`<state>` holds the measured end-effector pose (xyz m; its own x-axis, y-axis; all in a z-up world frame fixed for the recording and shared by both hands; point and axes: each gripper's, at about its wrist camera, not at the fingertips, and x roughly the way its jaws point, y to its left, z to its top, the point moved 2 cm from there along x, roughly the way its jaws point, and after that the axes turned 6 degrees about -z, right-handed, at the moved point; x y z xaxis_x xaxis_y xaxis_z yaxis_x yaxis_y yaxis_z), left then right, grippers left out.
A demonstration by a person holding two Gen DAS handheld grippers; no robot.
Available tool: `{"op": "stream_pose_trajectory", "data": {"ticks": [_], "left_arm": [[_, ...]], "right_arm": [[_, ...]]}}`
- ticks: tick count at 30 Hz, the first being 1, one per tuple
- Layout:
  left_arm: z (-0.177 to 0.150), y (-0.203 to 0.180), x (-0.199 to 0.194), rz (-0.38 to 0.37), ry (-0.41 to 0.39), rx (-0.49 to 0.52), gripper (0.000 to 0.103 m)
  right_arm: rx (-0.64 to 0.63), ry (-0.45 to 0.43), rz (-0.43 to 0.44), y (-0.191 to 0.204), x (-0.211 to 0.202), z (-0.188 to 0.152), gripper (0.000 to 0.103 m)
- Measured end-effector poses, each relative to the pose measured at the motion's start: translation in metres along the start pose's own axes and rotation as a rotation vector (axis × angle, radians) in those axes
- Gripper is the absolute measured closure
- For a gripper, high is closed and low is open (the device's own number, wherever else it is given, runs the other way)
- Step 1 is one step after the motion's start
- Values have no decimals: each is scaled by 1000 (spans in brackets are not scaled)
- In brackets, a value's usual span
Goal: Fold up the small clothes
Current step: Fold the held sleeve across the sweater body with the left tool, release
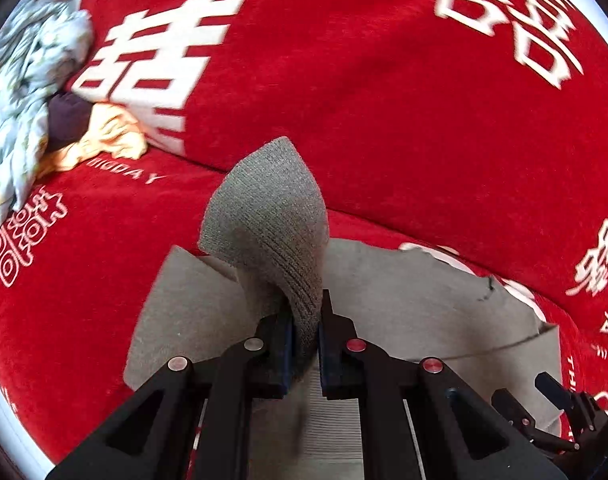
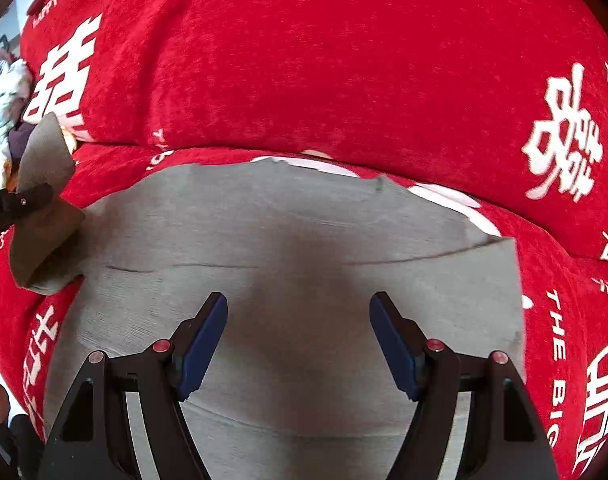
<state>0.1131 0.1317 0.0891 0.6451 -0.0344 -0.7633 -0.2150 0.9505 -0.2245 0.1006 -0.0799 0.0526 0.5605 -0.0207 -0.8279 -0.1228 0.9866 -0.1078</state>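
The left gripper [image 1: 305, 320] is clenched on a ribbed cuff [image 1: 268, 224] of the grey knit garment [image 1: 403, 304], lifting that corner upright above the rest of the fabric. The right gripper [image 2: 298, 308] is released, its blue-padded jaws wide apart over the garment's flat middle [image 2: 304, 232]; contact cannot be told. The garment lies spread on a red sofa cover [image 1: 343, 100] printed with white characters. At far left sit crumpled floral cloth [image 1: 20, 92], a dark item [image 1: 66, 120] and orange fabric [image 1: 108, 136].

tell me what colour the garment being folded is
Grey garment, clearest in the right wrist view.
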Motion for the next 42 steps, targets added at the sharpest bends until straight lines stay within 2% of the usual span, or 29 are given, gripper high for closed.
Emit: {"op": "stream_pose_trajectory", "data": {"ticks": [13, 27, 34, 42], "left_arm": [[-22, -113, 9, -41, 30, 139, 92], [-66, -214, 13, -78, 75, 296, 92], [-87, -244, 35, -81, 129, 340, 92], [-102, -245, 55, -69, 182, 353, 92]], "right_arm": [[138, -15, -4, -88, -4, -23, 26], [245, -33, 29, -144, -1, -47, 26], [291, -34, 38, -170, 2, -58, 26], [303, -24, 51, -178, 6, -68, 26]]}}
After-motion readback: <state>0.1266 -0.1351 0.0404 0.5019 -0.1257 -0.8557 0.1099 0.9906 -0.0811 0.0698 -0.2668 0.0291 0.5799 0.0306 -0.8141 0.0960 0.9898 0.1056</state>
